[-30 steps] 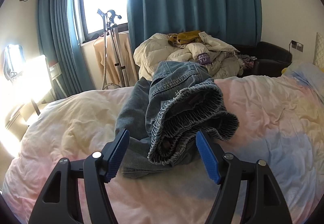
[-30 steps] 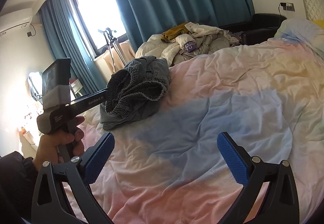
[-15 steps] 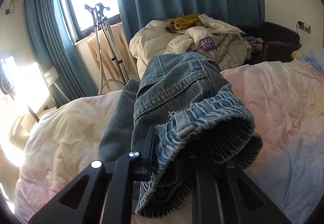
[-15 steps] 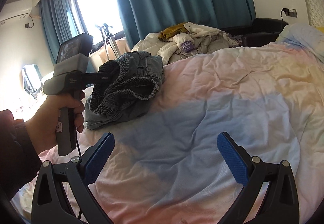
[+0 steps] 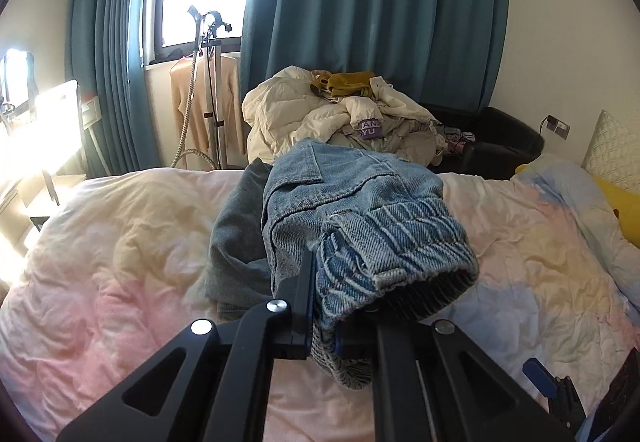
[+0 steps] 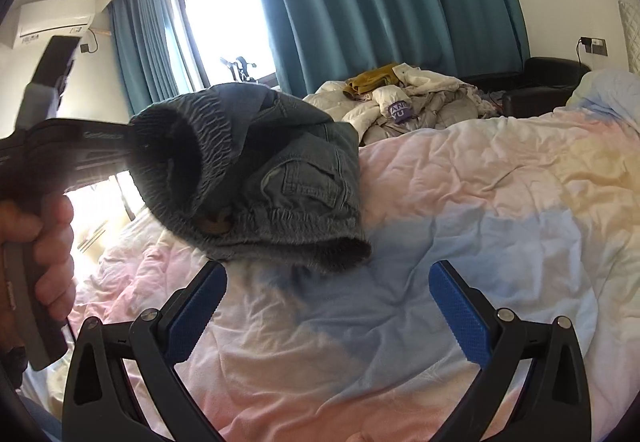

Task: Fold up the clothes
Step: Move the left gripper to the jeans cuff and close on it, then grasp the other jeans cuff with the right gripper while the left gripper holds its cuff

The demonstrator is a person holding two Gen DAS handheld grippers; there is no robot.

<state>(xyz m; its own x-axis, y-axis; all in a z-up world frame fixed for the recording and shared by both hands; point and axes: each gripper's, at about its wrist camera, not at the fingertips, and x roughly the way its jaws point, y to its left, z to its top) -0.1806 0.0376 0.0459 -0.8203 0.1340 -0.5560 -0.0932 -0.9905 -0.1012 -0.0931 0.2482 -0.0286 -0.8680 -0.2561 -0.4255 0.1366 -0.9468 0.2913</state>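
Above the bed [image 6: 500, 178], left tongs [image 5: 324, 326] pinch the denim shorts [image 5: 360, 226] — right tongs [image 6: 326, 306] gape wide, holding nothing.

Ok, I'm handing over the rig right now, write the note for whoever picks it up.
Left gripper: jaws shut on the elastic waistband of the denim jeans, which are lifted off the bed.
Right gripper: jaws open, holding nothing, just below the hanging jeans.
A grey garment lies on the bed under the jeans.
Done: jeans picked up. Left: spread them, fold them, then do the grey garment.
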